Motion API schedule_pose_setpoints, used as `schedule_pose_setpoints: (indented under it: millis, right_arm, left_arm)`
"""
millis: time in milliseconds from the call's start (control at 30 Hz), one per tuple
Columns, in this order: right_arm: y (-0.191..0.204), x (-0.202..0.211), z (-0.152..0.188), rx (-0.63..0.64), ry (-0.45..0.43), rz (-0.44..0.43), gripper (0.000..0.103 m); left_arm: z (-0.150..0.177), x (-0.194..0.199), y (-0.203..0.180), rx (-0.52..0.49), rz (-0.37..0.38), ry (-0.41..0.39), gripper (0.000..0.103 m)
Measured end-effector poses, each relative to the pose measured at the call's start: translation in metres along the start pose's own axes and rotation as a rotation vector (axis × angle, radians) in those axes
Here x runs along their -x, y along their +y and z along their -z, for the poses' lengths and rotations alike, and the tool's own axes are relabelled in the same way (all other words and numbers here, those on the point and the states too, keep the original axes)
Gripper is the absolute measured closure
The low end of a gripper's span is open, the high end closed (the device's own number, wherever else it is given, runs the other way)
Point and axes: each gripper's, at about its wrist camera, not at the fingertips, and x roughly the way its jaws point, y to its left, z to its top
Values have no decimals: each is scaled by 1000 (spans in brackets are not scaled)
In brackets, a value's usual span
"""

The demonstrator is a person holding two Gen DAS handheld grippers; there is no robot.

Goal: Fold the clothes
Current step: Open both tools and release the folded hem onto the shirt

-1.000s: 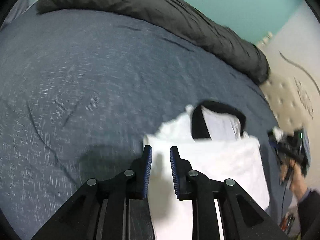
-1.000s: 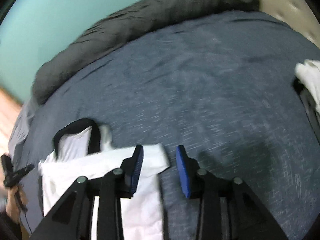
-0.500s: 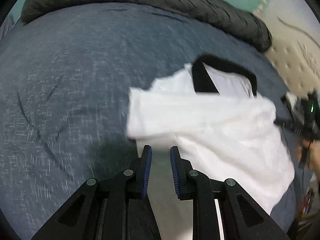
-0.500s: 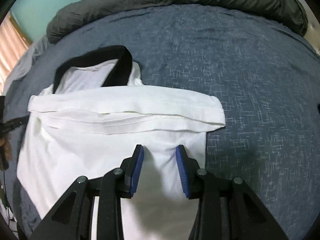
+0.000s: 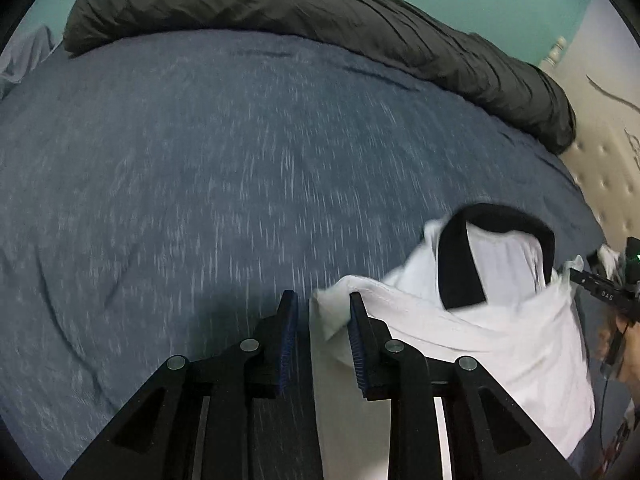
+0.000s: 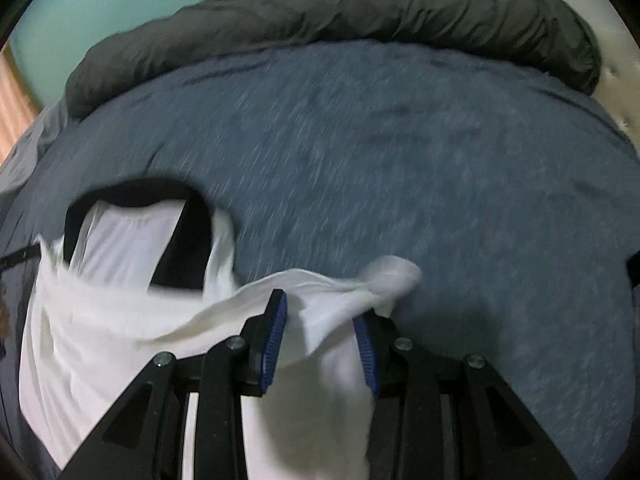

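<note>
White cotton fills the lower right of the left wrist view: the white shirt (image 5: 472, 344) with its black collar (image 5: 460, 264) lies on the blue bedspread (image 5: 200, 184), and the left gripper (image 5: 320, 320) stands spread with a folded corner of the shirt between its blue pads (image 5: 289, 332), while a dark grey duvet (image 5: 320, 12) is bunched along the far edge of the bed and a hand (image 5: 624, 344) holds the other tool at the right rim. From the right wrist view, the right gripper (image 6: 320, 324) is likewise spread, a bunched fold of the shirt (image 6: 120, 312) draped between and over its fingers, the collar (image 6: 176, 232) lying to the left on the bedspread (image 6: 440, 160).
</note>
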Motion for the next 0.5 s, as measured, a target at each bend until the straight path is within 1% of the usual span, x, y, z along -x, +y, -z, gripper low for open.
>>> schedule_pose_setpoints:
  millis: [33, 100, 133, 267, 433, 500]
  right_arm:
    - [-4, 4, -6, -15, -24, 6, 69]
    - [-12, 6, -1, -27, -24, 2, 69]
    - [-16, 8, 2, -34, -24, 0, 69]
    - [-32, 12, 12, -58, -23, -9, 69]
    - [-52, 17, 25, -89, -23, -20, 69]
    - [-60, 19, 31, -101, -23, -24, 69]
  left_arm:
    - [-4, 3, 1, 11, 2, -7, 76]
    - [-8, 10, 5, 17, 11, -27, 72]
    - [-8, 13, 7, 17, 17, -38, 69]
    - [-7, 27, 25, 53, 48, -54, 66]
    - [15, 22, 32, -5, 7, -16, 64]
    - [22, 18, 36, -19, 9, -2, 64]
